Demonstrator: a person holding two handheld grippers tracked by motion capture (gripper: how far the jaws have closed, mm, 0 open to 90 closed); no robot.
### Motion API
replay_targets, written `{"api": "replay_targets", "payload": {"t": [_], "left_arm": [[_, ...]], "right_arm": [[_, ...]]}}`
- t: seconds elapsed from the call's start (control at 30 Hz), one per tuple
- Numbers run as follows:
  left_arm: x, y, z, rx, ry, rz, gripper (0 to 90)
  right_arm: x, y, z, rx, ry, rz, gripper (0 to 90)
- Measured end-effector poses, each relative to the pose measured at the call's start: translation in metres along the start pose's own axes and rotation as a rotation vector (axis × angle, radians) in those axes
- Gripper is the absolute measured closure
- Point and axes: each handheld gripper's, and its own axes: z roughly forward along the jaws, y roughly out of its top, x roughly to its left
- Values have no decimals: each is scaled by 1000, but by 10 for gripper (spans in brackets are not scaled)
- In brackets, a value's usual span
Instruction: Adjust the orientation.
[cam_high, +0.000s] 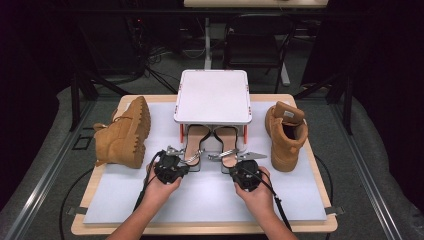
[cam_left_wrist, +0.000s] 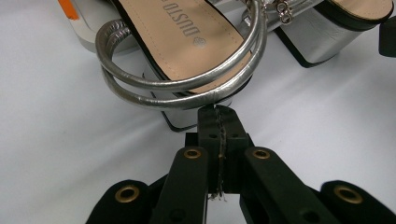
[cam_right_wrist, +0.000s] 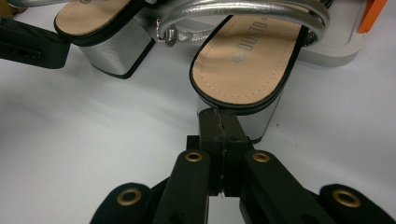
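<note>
Sandal (cam_left_wrist: 187, 32) toes under rack (cam_high: 212, 97)

Wooden-edged counter (cam_high: 300, 102) carrying a white mat (cam_high: 210, 197) over most of its top. Lying on the mat: tan boot (cam_high: 125, 132) tipped on its side at left, sole facing right; second tan boot (cam_high: 286, 136) standing upright at right; white rack (cam_high: 212, 97) sitting at centre-back; pair of silver block-heel sandals (cam_high: 212, 145) resting side by side beneath it, heels poking out toward the near edge.
</note>
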Motion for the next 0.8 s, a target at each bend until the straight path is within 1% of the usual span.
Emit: {"api": "replay_targets", "payload": {"t": [0.1, 0.2, 0.23, 0.33, 0.47, 0.53, 0.6, 0.63, 0.7, 0.8], "left_arm": [[1, 1, 0, 5, -7, -8, 900], [1, 2, 0, 11, -4, -9, 900], [1, 2, -1, 10, -5, -8, 900], [1, 5, -3, 2, 0, -9, 900], [1, 8, -4, 4, -2, -3, 900], [0, 9, -4, 7, -2, -6, 900], [0, 10, -3, 11, 5, -4, 900], [1, 10, -3, 12, 9, -3, 900], [2, 10, -2, 14, 4, -12, 900], [2, 11, -3, 10, 5, -12, 900]], "right_arm": [[0, 0, 0, 6, -2, 0, 900], [0, 0, 1, 5, -2, 7, 900], [-1, 1, 1, 18, -7, 9, 900], [-2, 2, 2, 16, 4, 25, 900], [-2, 3, 2, 25, 5, 25, 900], [-2, 4, 2, 33, 7, 34, 900], [-2, 4, 2, 37, 2, 35, 900], [-2, 4, 2, 34, 8, 39, 900], [-3, 5, 2, 41, 14, 41, 900], [-3, 5, 2, 37, 17, 48, 900]]}}
